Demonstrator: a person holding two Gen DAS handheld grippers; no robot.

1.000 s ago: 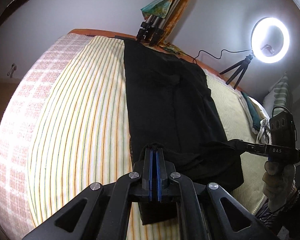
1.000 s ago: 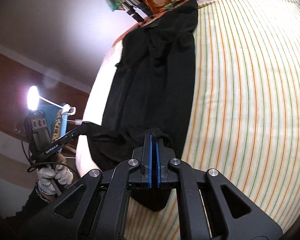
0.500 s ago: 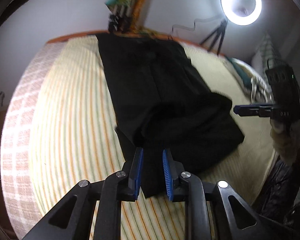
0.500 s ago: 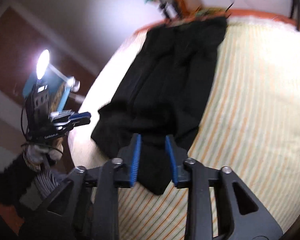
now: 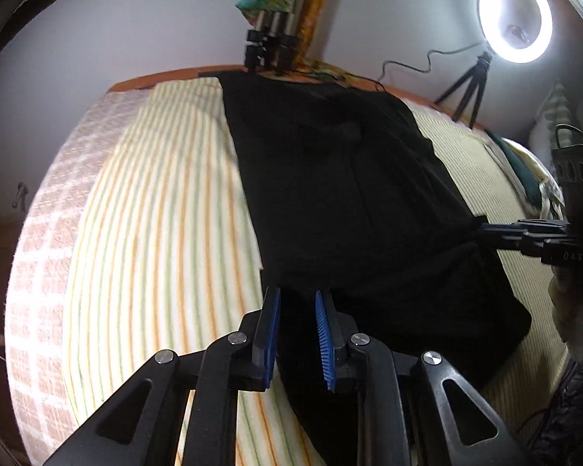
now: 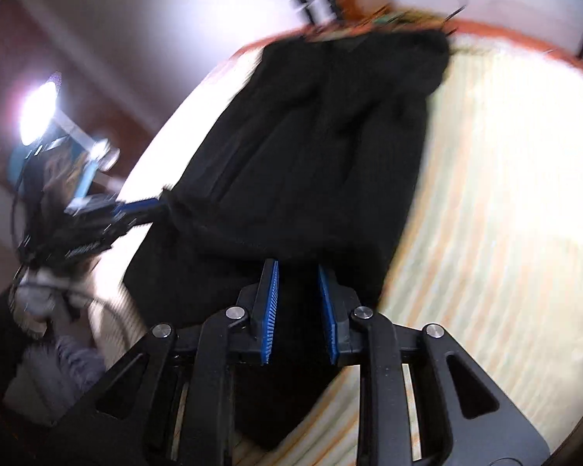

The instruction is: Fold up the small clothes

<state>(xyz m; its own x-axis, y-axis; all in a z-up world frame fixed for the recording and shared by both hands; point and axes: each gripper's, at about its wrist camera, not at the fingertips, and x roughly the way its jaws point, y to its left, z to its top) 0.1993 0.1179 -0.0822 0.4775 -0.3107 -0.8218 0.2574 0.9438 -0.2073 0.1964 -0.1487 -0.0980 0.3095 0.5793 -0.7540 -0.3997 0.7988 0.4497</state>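
Black garment (image 5: pixel 342 202) lying mid-frame on the striped bed (image 5: pixel 167 209), lower end partly doubled over. Left tool (image 5: pixel 296 334) and right tool (image 6: pixel 297 306) both spread, pinching nothing. Likely risk: loose fold slumping or bunching unevenly once regripped off-edge.

The garment (image 5: pixel 342 202) lies lengthwise on the bed (image 5: pixel 155 233), reaching its far edge. A ring light (image 5: pixel 516 19) stands behind the bed, right of the garment.
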